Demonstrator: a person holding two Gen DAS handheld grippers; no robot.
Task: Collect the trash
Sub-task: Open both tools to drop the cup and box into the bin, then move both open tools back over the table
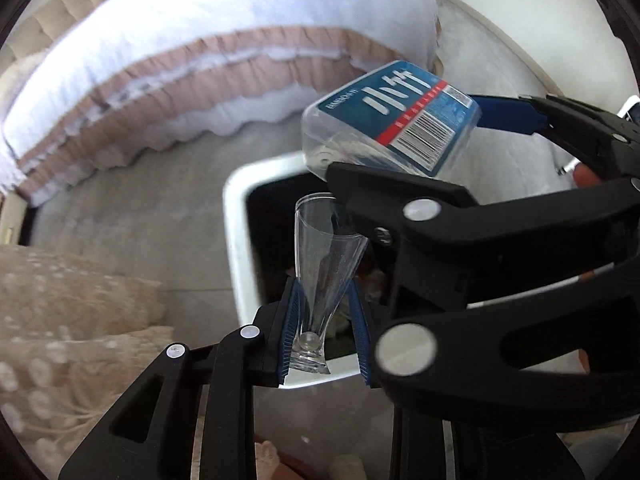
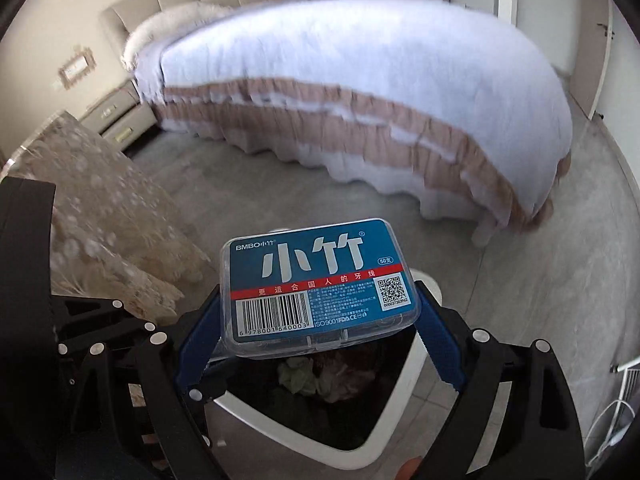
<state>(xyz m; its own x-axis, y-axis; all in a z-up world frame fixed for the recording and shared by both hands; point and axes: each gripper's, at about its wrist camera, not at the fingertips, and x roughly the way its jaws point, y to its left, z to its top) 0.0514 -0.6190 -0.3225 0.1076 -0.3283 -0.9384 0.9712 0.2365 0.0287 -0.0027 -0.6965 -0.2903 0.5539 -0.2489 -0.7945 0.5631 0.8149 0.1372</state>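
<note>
A clear tapered plastic glass [image 1: 320,264] stands between the blue pads of my left gripper [image 1: 326,332], base toward the camera and mouth over the bin. The jaws stand open around it, and a gap shows beside its narrow base on the right. The white trash bin [image 1: 236,240] with a black liner lies right below. My right gripper [image 2: 320,332] is shut on a clear box with a blue label [image 2: 316,280], a floss-pick box, held by its two ends above the bin [image 2: 320,456]. The same box [image 1: 396,120] shows in the left wrist view. Crumpled trash [image 2: 304,376] lies inside the bin.
A bed [image 2: 360,100] with a white cover and pink frills fills the far side across a grey floor. A lace-covered table [image 2: 100,208] stands at the left, close to the bin. A nightstand [image 2: 120,116] sits by the bed head. A white cable [image 2: 616,420] lies at the right.
</note>
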